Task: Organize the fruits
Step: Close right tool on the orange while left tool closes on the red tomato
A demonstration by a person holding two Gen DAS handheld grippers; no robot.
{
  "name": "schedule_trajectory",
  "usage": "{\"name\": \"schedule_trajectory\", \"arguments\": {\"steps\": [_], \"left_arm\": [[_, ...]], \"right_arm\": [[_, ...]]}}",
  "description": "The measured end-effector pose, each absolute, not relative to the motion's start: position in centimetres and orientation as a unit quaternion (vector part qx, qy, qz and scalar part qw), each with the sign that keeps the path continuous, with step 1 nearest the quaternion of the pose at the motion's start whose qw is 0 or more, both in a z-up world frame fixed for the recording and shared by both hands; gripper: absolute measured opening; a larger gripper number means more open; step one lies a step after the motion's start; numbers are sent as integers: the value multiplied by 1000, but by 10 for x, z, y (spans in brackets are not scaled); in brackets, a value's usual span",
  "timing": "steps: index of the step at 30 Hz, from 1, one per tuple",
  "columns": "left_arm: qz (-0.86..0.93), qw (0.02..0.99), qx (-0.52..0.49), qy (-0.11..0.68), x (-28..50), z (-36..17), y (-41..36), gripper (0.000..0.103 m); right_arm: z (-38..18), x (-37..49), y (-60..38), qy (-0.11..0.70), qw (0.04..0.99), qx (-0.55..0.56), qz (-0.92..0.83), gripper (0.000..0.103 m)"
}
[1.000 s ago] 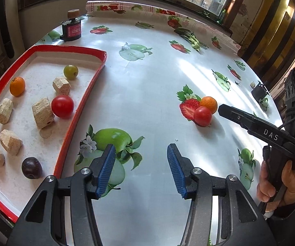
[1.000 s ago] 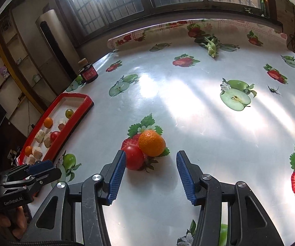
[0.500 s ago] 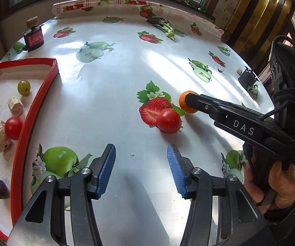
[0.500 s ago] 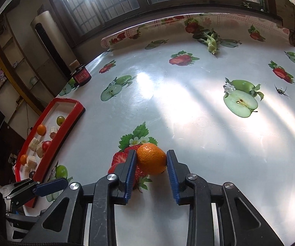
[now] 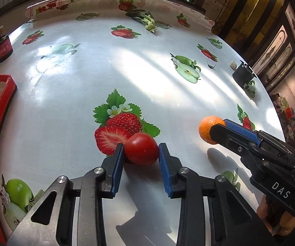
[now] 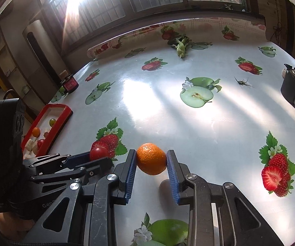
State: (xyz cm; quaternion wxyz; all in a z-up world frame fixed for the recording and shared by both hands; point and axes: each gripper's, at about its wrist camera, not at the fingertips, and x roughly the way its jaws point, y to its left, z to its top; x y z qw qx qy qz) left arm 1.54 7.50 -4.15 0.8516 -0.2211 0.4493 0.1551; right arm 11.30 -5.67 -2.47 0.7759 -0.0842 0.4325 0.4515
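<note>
A red tomato (image 5: 141,151) rests on the fruit-print tablecloth, on a printed strawberry. My left gripper (image 5: 141,146) has it between its blue pads; the jaws are closing and both pads touch it. To its right, my right gripper (image 6: 151,153) is shut on an orange (image 6: 151,161), held a little above the cloth with its shadow below. In the left wrist view the orange (image 5: 205,129) shows at the right gripper's (image 5: 219,127) tip. The red tray (image 6: 64,112) lies at the far left with several fruits and cork pieces in it.
A small red jar (image 6: 70,84) stands behind the tray. A black cylindrical device (image 6: 292,90) sits at the right table edge, and a leafy green vegetable (image 6: 180,45) lies at the back. A person's hand holds each gripper handle.
My left gripper moved away from the tray to the tomato and closed its pads around it. My right gripper closed on the orange and carried it to the right, off the tomato's side.
</note>
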Motion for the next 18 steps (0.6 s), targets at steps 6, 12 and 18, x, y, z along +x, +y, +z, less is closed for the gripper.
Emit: {"name": "schedule_trajectory", "arguments": {"steps": [6,12,18], "left_arm": [[162,857,-217,438,4,-31,75,30],[179,861,-219,422,-18,-18,81,30],[194,863,-227,409,-43,-10,90,30]], "right_arm": [[-19,105,-60,428,775,-84,458,30],[-13,92,-54,420,771,-87,470,30],[-8,77,-45,413,766,-92,484,30]]}}
